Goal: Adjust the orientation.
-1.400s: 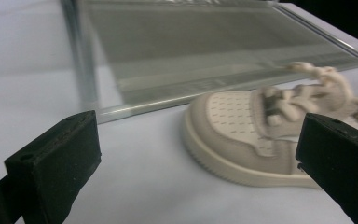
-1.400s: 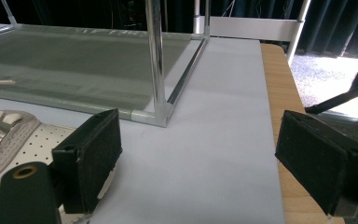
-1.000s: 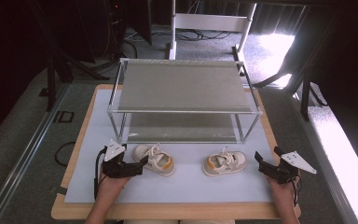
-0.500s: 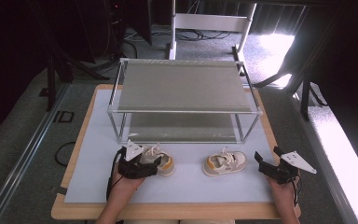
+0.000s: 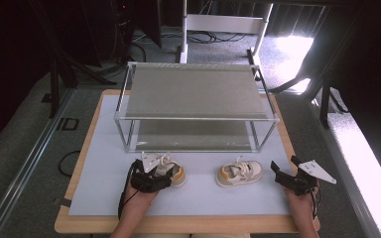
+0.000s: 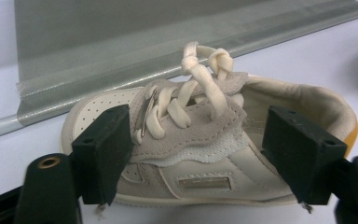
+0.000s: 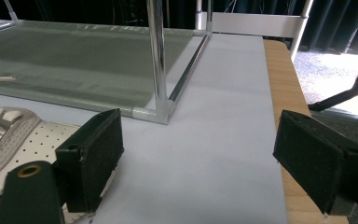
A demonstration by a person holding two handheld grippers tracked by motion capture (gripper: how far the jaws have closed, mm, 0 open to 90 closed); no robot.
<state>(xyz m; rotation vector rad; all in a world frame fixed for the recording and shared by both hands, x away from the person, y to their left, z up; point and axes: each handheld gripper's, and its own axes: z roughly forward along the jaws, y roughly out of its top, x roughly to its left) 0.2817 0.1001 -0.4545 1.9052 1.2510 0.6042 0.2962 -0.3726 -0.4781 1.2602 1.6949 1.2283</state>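
On the left of the counter (image 5: 104, 198), the left gripper (image 5: 151, 179) sits over the left shoe (image 5: 171, 171), which lies on the white mat just in front of the rack (image 5: 196, 116). In the left gripper view the black fingers (image 6: 103, 151) stand spread on either side of this shoe, one near the toe and one near the heel, released and gripping nothing; whether the pads touch the leather I cannot tell. The shoe's long axis runs across the counter, roughly parallel to the rack's front rail, with the perforated toe toward the left edge and the orange-trimmed heel toward the middle. It is cream leather with grey suede around thick knotted laces. From above, the gripper hides much of this shoe.

Nearer the middle lies the right shoe (image 5: 239, 172), the same style, apart from the first, its orange-edged heel toward the left and its toe toward the right, tilted slightly away from the person. The rack behind has chrome tubes and two flat grey shelves.

On the right, the right gripper (image 5: 291, 179) rests on the mat just beside the right shoe's toe, its fingers (image 7: 93, 158) wide apart and empty. In the right gripper view only a perforated toe and some lace show, cut off at the left edge
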